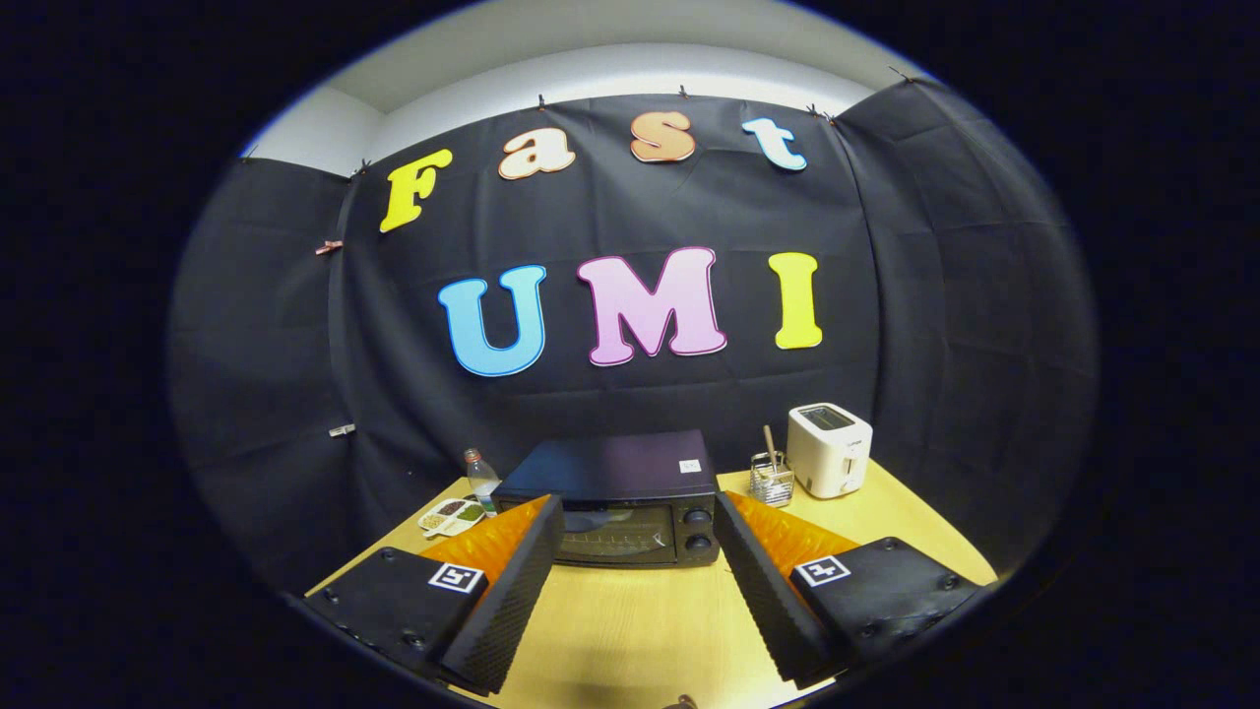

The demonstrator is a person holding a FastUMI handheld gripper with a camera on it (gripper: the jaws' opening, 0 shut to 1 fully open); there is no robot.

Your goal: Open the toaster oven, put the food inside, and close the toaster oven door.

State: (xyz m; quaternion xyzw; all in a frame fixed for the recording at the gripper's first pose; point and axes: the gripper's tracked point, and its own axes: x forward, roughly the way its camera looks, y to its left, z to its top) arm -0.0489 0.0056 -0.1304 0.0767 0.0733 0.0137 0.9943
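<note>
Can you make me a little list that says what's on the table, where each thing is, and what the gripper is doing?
oven: black toaster oven on the table, beyond the fingers, door shut
toaster: white toaster right of the oven, at the back
holder: wire holder with a stick in it, between oven and toaster
bottle: clear bottle left of the oven
dish: small dish with compartments, in front of the bottle
hand-held gripper: hand-held gripper open, fingers spread, holding nothing, short of the oven
</note>
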